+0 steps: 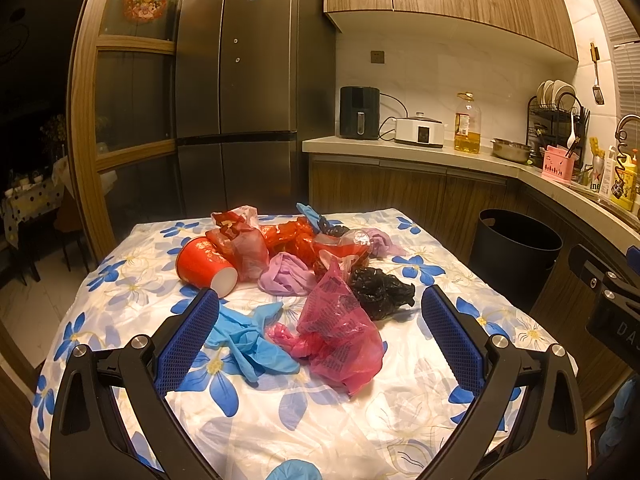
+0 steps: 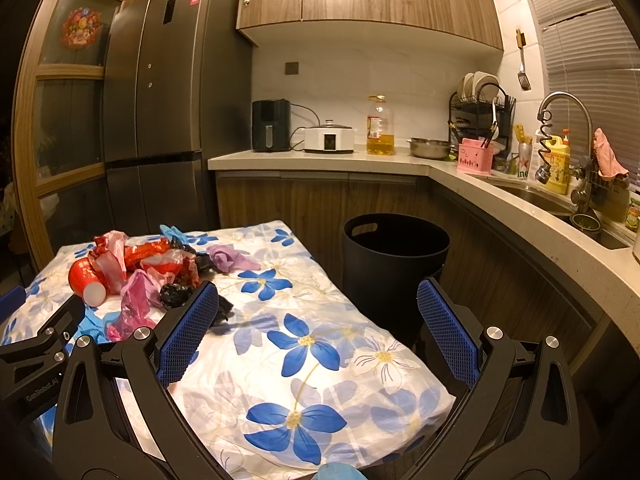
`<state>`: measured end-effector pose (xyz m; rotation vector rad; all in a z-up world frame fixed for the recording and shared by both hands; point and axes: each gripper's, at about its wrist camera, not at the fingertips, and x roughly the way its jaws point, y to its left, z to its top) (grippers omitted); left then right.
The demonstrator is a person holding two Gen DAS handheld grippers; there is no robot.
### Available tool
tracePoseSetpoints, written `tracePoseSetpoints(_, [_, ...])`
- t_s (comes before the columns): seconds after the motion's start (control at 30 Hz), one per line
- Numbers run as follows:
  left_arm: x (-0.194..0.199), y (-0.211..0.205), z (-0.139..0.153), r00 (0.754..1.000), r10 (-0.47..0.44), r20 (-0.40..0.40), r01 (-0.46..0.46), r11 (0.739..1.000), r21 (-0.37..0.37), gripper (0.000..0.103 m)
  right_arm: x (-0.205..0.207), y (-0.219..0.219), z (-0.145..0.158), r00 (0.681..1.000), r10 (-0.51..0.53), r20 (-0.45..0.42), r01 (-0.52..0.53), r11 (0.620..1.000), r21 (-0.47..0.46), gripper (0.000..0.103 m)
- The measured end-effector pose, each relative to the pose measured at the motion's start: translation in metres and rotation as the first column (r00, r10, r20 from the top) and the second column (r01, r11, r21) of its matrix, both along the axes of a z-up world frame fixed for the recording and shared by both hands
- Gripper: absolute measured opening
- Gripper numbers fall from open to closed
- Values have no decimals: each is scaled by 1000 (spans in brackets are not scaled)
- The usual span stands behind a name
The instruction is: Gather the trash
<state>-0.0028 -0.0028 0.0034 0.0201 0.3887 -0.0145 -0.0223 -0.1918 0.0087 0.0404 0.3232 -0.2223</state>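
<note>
The trash lies in a loose heap on the far half of the table point(image 1: 280, 420), which is covered with a white cloth printed with blue flowers. Nearest you in the heap is a crumpled pink bag point(image 1: 340, 332), and just left of it a blue glove point(image 1: 248, 340) lies flat on the cloth. Touching the pink bag on its far right side is a black bag point(image 1: 380, 288). Farther back, a red paper cup point(image 1: 202, 264) lies on its side with its white mouth turned toward you, beside a purple glove point(image 1: 284, 274) and a tangle of red wrappers point(image 1: 296, 240).

Your left gripper point(image 1: 320, 304) hovers over the near part of the heap with its blue pads spread wide, holding nothing; the pink bag and the blue glove sit between the two fingers in that view. Your right gripper point(image 2: 318, 292) is likewise wide apart and empty, held over the right side of the table, well apart from the heap.

A black bin point(image 2: 394, 264) stands on the floor just beyond the table's far right corner, against the wooden cabinets under the counter point(image 2: 320, 158).
</note>
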Motion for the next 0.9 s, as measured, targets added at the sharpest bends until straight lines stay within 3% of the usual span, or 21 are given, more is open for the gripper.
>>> tracePoseSetpoints(0.53, [15, 2, -17, 1000, 1, -16, -1, 1000, -16, 98, 21, -3, -14, 999, 21, -35, -21, 1000, 9, 99])
tracePoseSetpoints(0.9, [38, 25, -52, 997, 48, -62, -52, 996, -72, 98, 53, -6, -42, 994, 85, -69, -83, 996, 37, 99])
